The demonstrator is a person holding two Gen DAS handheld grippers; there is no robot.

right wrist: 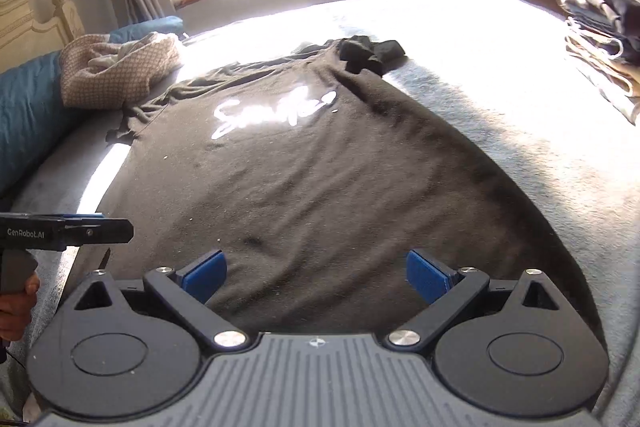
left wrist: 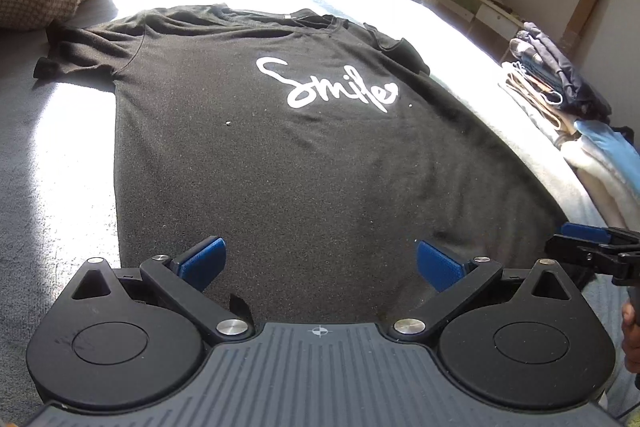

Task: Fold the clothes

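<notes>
Lying flat on bed (left wrist: 60, 155): black T-shirt (left wrist: 280, 167); both grippers (left wrist: 318, 261) (right wrist: 316, 275) spread, seemingly hovering.

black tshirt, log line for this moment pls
black t-shirt flat on bed | left gripper open | right gripper open | fold not started

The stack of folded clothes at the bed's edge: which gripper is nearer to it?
Right. The right gripper is over the shirt hem on the side of the stack of folded clothes; the left gripper is farther away.

"Smile" on black T-shirt (left wrist: 280, 131), "GenRobot.AI" on left tongs (right wrist: 86, 225)
</notes>
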